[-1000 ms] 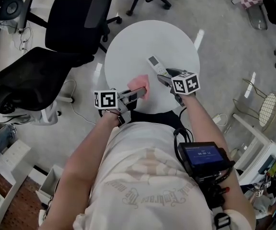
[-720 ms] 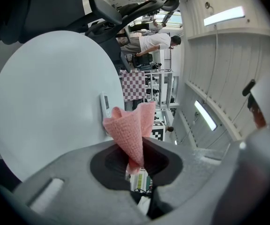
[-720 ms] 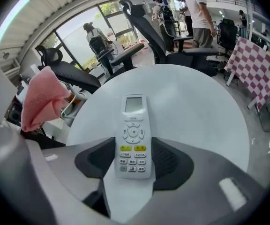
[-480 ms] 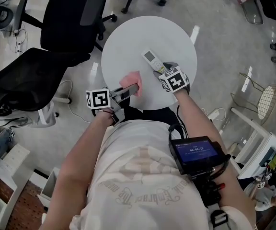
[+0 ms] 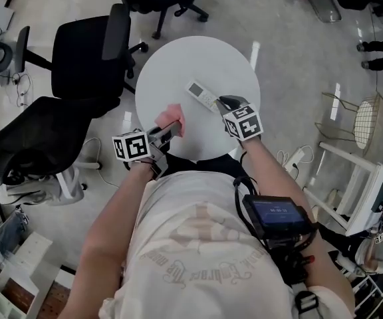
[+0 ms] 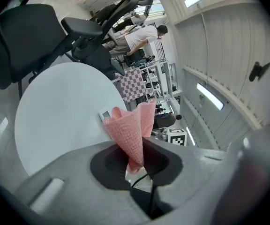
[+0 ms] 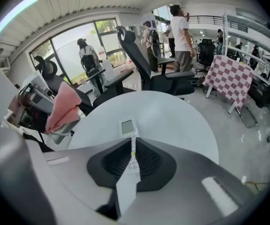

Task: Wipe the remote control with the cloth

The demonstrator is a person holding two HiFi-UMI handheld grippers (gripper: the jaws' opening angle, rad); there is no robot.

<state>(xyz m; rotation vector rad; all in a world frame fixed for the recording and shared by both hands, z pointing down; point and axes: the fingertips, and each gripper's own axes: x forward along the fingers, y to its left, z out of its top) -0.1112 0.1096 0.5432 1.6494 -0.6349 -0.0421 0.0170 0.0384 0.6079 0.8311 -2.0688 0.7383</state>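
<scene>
1. Now that the right gripper (image 7: 132, 159) has just been closing, we have the white remote control (image 5: 201, 93) pinched by its near, button end between the jaws. Its display end points out over the round white table (image 5: 178, 58).
2. A moment ago those jaws stood spread around that same end while the remote lay flat on the tabletop. We cannot tell whether it has left the surface yet (the head view only shows it over the table's middle).
3. Our left gripper (image 6: 137, 165) is pressed together on the pink cloth (image 6: 131, 128), which stands up from the jaws in a loose cone. It sits to the left of the remote and apart from it.
4. We judge the remote is now steadied, so wiping can begin: the cloth needs bringing across onto its face.
</scene>
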